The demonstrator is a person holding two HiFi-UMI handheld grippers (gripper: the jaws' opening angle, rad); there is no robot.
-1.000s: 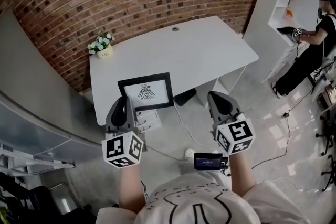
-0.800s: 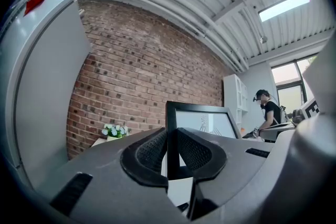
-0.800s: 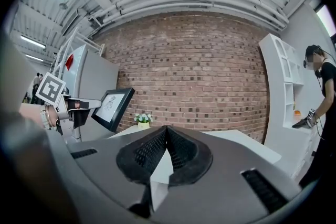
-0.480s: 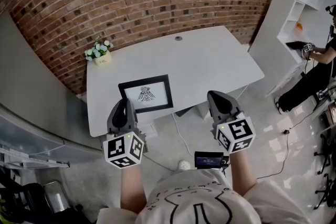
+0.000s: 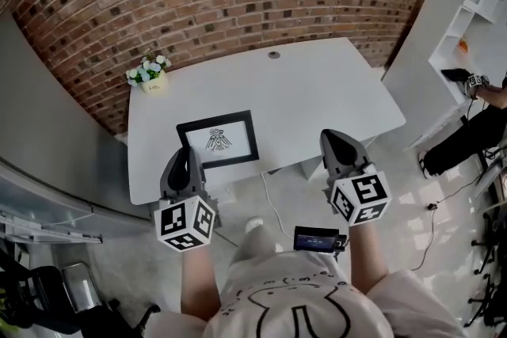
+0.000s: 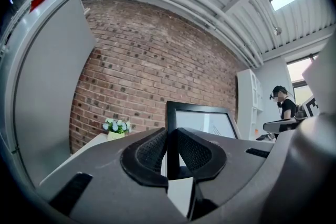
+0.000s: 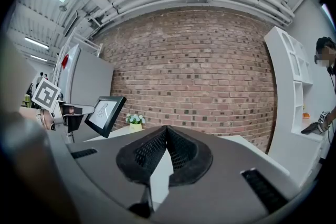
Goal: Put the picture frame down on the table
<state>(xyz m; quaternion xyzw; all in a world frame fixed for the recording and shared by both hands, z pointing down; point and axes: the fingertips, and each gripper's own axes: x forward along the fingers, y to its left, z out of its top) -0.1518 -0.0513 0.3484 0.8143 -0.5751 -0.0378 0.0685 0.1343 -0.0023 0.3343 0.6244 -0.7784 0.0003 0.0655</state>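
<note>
Left gripper (image 5: 184, 158): We saw it clamped on the black border of the picture frame (image 5: 218, 140), down by the near left corner. In its own view the two pads were squeezed onto the frame's edge, with the glass running off to the right.

Right gripper (image 5: 333, 140): Its jaws were pressed together on nothing. It hung over the floor, off the near edge of the table (image 5: 317, 91) and well apart from the frame. We took it for a spare hand kept out of the way.

Picture frame: It was up in the air and tilted, drawing side up, over the near left part of the table. The right gripper view showed it raised above the tabletop, so we called it not yet down.

Table: It was white, with bare surface right under the frame, which gave plenty of room to land.

Flowers (image 5: 150, 71): A small pot stood at the far left corner, well apart from the frame, so we saw no obstacle there.

Why the corner hold: We judged that a pinch on one border left the rest of the frame free to meet the table first.

Stage: The carry looked all but done, with only the lowering and letting go left.

Next move: We reckoned on an easy descent until the far edge touched, then laying the frame flat before the jaws parted.

Risk: With one corner held, the frame could swing or slip, and it hung close to the table's near edge, so a short drop might tip it off.
</note>
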